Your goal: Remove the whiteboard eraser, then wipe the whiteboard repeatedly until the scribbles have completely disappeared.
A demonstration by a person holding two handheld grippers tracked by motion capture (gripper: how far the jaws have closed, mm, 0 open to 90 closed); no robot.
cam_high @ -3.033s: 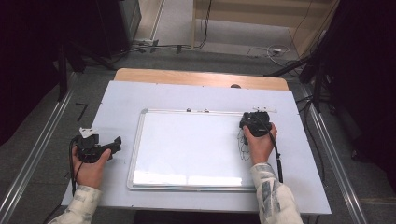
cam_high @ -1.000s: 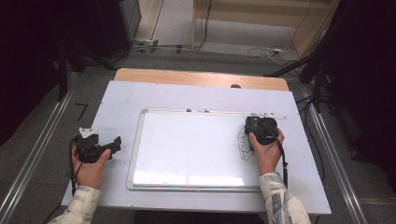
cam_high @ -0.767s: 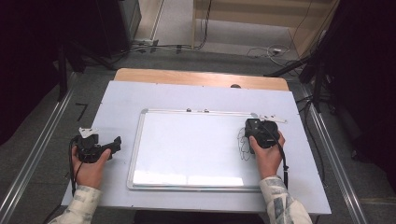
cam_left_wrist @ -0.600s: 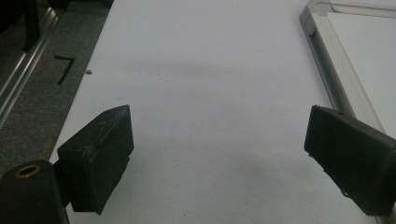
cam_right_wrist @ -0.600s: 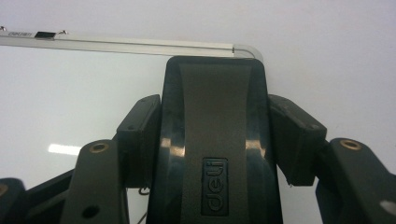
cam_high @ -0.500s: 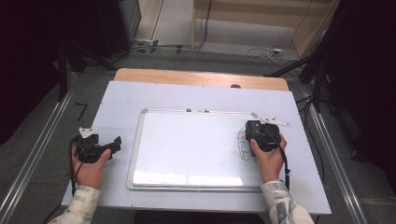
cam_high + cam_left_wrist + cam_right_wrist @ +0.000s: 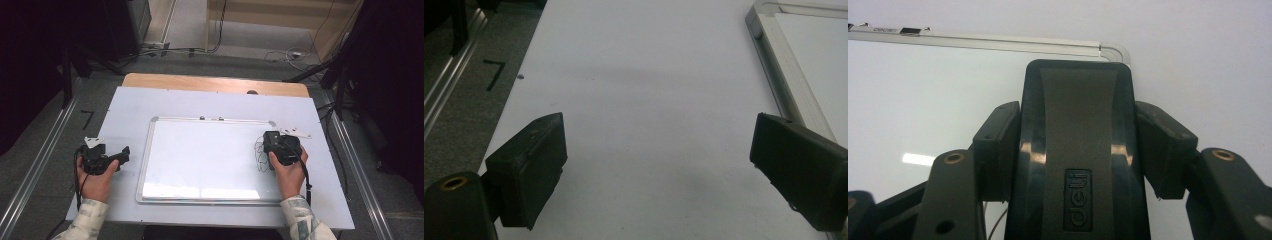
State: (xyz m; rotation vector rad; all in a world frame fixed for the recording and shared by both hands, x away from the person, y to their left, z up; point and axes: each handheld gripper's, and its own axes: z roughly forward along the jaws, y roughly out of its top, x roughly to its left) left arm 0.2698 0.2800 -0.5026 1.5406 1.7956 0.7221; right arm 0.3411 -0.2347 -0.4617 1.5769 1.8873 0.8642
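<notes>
Clamping the black eraser [image 7: 1078,150] between my right gripper's [image 7: 283,148] fingers, I am holding it over the scribble [image 7: 260,156] at the whiteboard's [image 7: 200,155] right edge. My left gripper [image 7: 102,156] is resting on the tabletop [image 7: 644,75] beside the board, fingers spread wide apart around nothing.

A white table [image 7: 210,102] carries a framed whiteboard [image 7: 200,155].

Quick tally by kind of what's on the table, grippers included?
Whiteboard: 1
Black eraser: 1, clamped in the right gripper
Grippers: 2, counting the left gripper, which has open jaws
Scribble patch: 1
Total: 5
</notes>
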